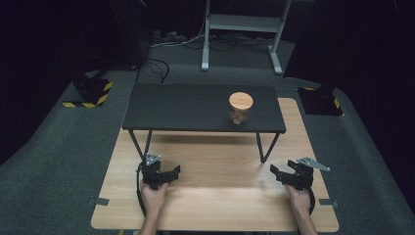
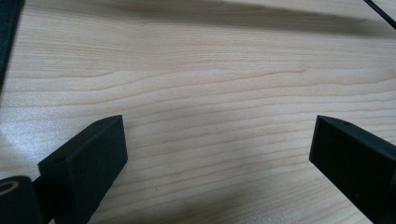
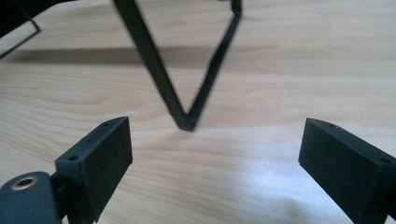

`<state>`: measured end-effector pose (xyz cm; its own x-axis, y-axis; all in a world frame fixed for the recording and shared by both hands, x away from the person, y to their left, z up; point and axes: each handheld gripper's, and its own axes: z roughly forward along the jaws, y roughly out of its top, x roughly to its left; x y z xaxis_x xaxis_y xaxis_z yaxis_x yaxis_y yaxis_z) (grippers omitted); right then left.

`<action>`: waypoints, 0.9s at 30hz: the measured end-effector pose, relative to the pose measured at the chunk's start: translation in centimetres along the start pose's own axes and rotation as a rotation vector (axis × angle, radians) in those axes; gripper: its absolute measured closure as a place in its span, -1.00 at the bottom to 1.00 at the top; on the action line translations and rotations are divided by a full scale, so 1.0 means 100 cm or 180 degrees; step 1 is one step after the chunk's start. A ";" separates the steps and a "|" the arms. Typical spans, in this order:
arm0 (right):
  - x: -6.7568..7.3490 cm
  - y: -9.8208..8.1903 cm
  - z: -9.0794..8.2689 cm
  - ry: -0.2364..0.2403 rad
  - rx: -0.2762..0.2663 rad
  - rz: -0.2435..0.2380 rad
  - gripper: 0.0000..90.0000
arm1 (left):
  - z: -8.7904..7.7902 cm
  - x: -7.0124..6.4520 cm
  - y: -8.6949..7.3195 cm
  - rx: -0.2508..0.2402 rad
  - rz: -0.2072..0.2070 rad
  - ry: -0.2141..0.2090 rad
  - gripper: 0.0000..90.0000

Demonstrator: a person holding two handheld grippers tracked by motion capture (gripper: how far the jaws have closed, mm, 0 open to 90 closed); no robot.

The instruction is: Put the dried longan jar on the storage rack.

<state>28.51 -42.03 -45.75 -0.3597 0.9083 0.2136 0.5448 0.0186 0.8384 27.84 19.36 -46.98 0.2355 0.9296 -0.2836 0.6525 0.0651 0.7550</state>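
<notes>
Both hands rest low on the pale wooden table [image 1: 220, 196], left gripper [image 1: 172, 172] and right gripper [image 1: 275, 171] spread wide, empty. The right gripper view catches the black V-shaped shelf leg [image 3: 187, 93] at twelve o'clock.

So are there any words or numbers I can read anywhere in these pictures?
None: no words or numbers can be read.
The yellow-and-black striped pads on the floor bear stripes, not letters.
The wooden-lidded jar on the black shelf shows no label.
</notes>
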 end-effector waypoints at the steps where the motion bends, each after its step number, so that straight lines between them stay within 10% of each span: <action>1: -0.001 -0.001 0.000 -0.0025 0.0009 0.0003 -0.80 | 0.000 0.000 0.000 0.0000 0.0000 0.0001 -0.91; 18: -0.025 0.002 0.008 0.0038 0.0234 0.0406 -0.76 | 0.000 -0.003 0.000 0.0008 0.0012 0.0041 -0.89; 27: -0.021 0.003 0.008 -0.0015 0.0248 0.0374 -0.74 | -0.001 -0.003 -0.001 0.0005 0.0023 0.0029 -0.89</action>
<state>30.04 -43.56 -46.34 -0.2865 0.9080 0.3056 0.6402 -0.0559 0.7662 27.66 19.13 -46.91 0.2336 0.9332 -0.2729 0.6519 0.0579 0.7561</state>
